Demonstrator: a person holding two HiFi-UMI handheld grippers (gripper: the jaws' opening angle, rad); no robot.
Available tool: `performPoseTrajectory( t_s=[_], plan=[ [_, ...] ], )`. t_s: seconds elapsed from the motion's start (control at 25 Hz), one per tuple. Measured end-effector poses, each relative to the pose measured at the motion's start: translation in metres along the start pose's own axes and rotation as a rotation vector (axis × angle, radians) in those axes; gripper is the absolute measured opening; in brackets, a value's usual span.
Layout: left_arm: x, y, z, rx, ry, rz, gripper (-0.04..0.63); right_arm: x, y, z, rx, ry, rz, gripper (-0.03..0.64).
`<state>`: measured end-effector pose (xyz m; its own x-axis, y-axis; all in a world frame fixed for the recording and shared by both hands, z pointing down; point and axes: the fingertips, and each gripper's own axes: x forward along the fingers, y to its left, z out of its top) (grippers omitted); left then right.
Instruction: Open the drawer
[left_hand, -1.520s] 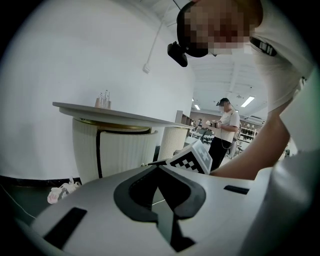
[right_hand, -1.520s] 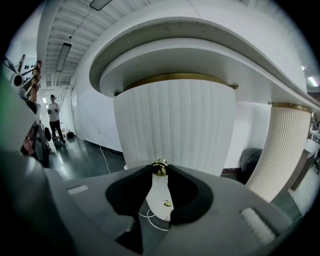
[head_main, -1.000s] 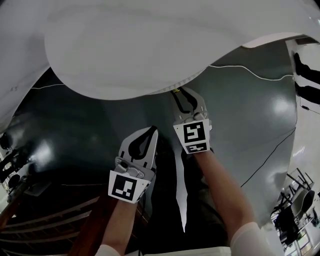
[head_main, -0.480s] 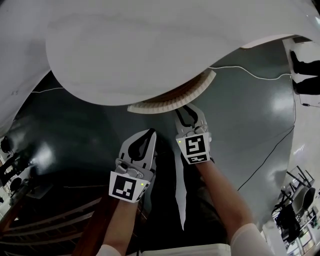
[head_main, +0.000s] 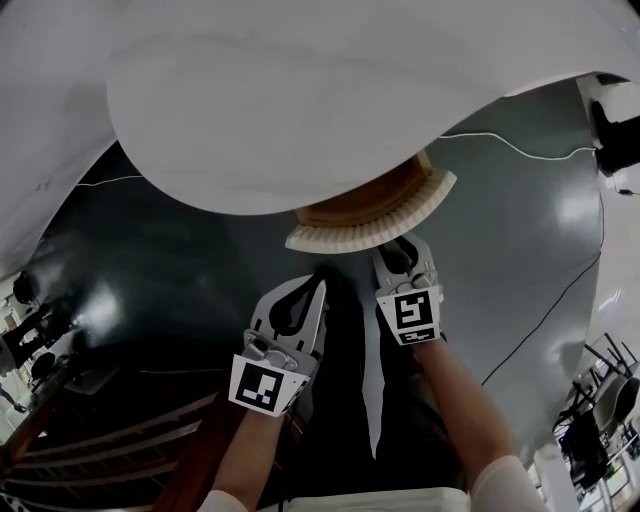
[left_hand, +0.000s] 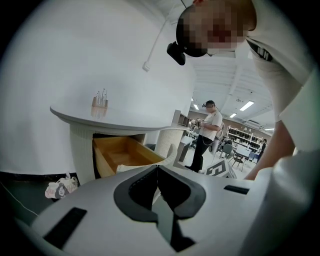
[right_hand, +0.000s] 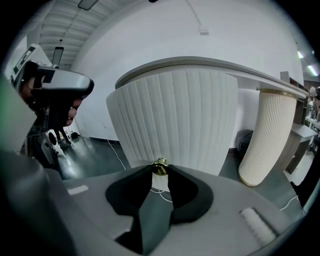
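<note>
Two grippers at the desk, drawer part-way out
I have the right gripper (right_hand: 160, 173) clamped on the brass knob (right_hand: 160, 166) of the ribbed white drawer (head_main: 372, 222), which stands partly out from under the white desk top (head_main: 300, 110); my left gripper (left_hand: 157, 169) hangs beside the right one, jaws together on nothing

Drawer (head_main: 372, 222) stood out from under the tabletop (head_main: 300, 110), toward the wearer. Right gripper (head_main: 402, 250) met the drawer's front, jaws pressed on either side of the knob (right_hand: 160, 168); left gripper (head_main: 312, 292) lay left of it, apart from the drawer. A leg (right_hand: 267, 142) stood right of the drawer; a holder (left_hand: 100, 101) sat on the tabletop.
</note>
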<state>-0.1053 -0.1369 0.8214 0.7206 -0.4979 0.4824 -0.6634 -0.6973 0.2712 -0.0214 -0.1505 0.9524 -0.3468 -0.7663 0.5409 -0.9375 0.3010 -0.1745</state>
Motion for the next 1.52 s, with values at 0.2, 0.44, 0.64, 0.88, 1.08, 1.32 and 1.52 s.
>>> performPoseTrajectory(
  t_s=[0.2, 0.44, 0.64, 0.88, 1.08, 1.32, 1.52],
  plan=[
    [-0.005, 0.001, 0.001, 0.036, -0.048, -0.005, 0.008, -0.012, 0.003, -0.008, -0.005, 0.0, 0.004, 0.109],
    [-0.017, -0.001, 0.0, 0.028, -0.047, 0.011, 0.008, -0.027, 0.005, -0.018, 0.002, 0.007, 0.0, 0.109],
    [-0.023, -0.001, -0.006, 0.035, -0.039, 0.01, 0.008, -0.039, 0.01, -0.029, 0.007, 0.013, -0.003, 0.109],
    [-0.03, -0.003, -0.003, 0.033, -0.041, 0.031, 0.008, -0.056, 0.01, -0.044, 0.017, 0.035, -0.001, 0.109],
    [-0.039, -0.005, 0.003, 0.043, -0.04, 0.04, 0.008, -0.067, 0.016, -0.053, 0.013, 0.059, 0.003, 0.109],
    [-0.027, -0.02, 0.015, 0.048, -0.037, 0.04, 0.008, -0.068, 0.002, -0.056, 0.021, 0.067, 0.004, 0.109],
    [-0.036, -0.028, 0.027, 0.053, -0.042, 0.043, 0.008, -0.069, 0.006, -0.05, 0.037, 0.093, 0.007, 0.121]
  ],
)
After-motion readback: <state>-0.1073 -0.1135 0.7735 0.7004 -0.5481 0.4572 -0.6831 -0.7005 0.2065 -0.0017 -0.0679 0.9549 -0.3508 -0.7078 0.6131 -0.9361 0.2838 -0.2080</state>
